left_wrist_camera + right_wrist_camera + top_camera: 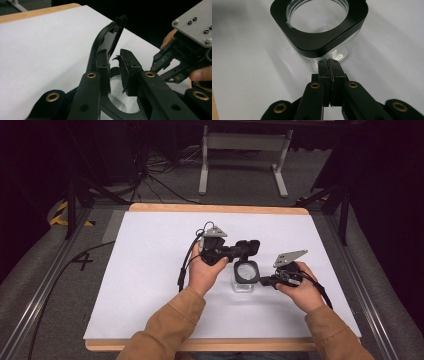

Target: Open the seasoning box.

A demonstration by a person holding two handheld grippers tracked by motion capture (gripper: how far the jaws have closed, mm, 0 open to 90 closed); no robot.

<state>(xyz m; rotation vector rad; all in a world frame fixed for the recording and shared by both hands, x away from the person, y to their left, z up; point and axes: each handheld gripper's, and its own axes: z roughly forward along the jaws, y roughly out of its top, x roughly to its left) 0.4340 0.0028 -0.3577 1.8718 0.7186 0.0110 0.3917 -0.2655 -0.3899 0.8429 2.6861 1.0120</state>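
Note:
A clear glass jar (246, 277) with a black square collar (312, 42) stands open near the middle of the white table. Its black lid (248, 247) is tipped up on edge behind the mouth. My left gripper (239, 252) hovers over the jar, jaws a little apart with nothing between them. In the left gripper view the lid (110, 37) leans along the outer side of one jaw, and the jar mouth (120, 100) lies below. My right gripper (329, 61) is shut, empty, with its tips against the jar's glass wall at table level.
White sheet (150, 285) covers the wooden tabletop, with open room left and right of the jar. A grey metal stand (245, 150) and cables (160, 180) sit on the floor beyond the far edge. Metal rails run along both sides.

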